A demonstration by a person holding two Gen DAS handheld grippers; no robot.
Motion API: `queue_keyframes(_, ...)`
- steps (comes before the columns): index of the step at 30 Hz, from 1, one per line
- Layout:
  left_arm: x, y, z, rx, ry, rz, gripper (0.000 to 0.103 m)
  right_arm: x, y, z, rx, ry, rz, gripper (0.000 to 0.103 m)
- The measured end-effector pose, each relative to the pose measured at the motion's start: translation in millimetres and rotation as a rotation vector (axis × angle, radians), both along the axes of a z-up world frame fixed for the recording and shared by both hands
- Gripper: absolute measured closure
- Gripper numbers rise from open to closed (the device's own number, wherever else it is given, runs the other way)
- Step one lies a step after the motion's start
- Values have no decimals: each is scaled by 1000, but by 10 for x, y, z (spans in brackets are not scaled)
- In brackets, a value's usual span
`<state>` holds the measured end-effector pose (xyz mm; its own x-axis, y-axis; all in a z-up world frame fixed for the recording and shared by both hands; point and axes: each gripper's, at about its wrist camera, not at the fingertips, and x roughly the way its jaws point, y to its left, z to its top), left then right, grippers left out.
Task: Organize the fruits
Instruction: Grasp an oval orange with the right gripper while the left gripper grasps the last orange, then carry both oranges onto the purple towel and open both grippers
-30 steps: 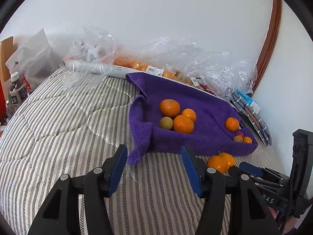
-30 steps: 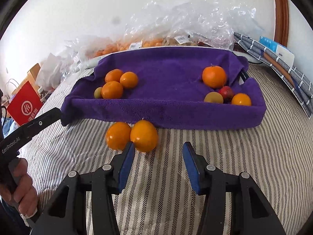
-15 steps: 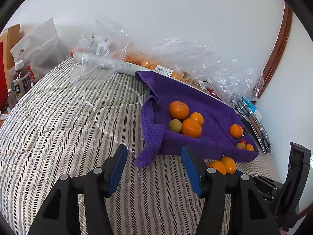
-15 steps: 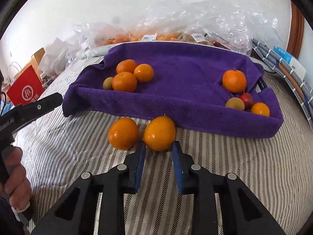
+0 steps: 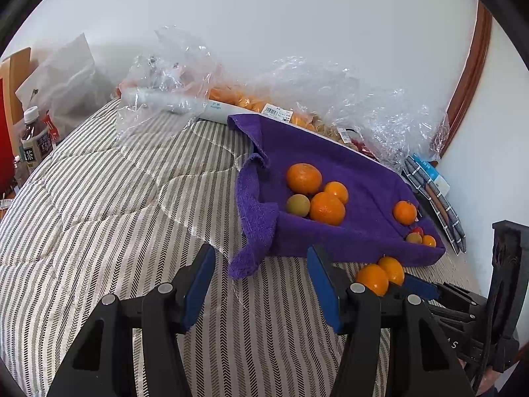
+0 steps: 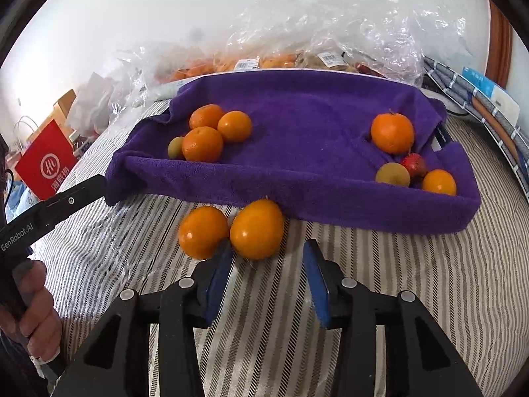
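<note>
In the right wrist view alone, a hand [image 6: 31, 311] shows.

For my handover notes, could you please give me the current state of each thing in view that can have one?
Right gripper: jaws have just been opening, nothing held.
Left gripper: jaws open, empty.
Two loose oranges: on the striped bedcover, touching, outside the tray.
Purple-towelled tray: holds two separate fruit clusters.
Left cluster: bunched together.
Right cluster: in the tray's corner.
Plastic bags: crumpled, fruit inside.
</note>
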<state>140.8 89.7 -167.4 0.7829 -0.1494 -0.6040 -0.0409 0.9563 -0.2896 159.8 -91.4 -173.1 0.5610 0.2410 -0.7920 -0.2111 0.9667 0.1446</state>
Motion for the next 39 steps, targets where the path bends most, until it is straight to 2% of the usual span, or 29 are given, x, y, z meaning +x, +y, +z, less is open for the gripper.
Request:
queue_keyframes(6, 24, 4, -18, 9, 9, -1, 48, 147, 95, -10, 8, -1, 7, 59)
queue_keyframes(8, 26, 3, -20, 8, 9, -3, 48, 170, 80, -18, 30, 8, 18, 68)
queue_keyframes(10, 23, -8, -17, 11, 4, -8, 48, 144, 60, -12, 30, 5, 13, 68)
queue_keyframes(14, 18, -96, -19, 15, 1, -75, 48, -4, -100, 43, 36, -20, -6, 68)
queue_keyframes(16, 28, -214, -29, 15, 13, -152, 48, -101, -252, 65, 31, -32, -31, 68)
queue_keyframes(21, 80, -619, -15, 51, 32, -256, 48, -325, -621, 74, -38, -49, -87, 68)
queue_keyframes(23, 117, -786, -24, 56, 49, -284, 48, -400, -750, 79, -42, -48, -101, 68)
queue_keyframes(27, 177, -1078, -88, 103, 74, -279, 48, -515, -947, 100, -56, -59, -128, 68)
queue_keyframes(29, 218, -1163, -123, 138, 103, -257, 56, -578, -1012, 115, -65, -67, -134, 68)
queue_keyframes(30, 232, -1196, -140, 152, 117, -252, 69, -605, -1030, 121, -71, -70, -134, 68)
queue_keyframes(31, 239, -1208, -149, 160, 125, -249, 73, -635, -1056, 128, -75, -74, -134, 68)
queue_keyframes(39, 138, -1049, -48, 142, 117, -210, 73, -692, -1092, 170, -49, -89, -151, 68)
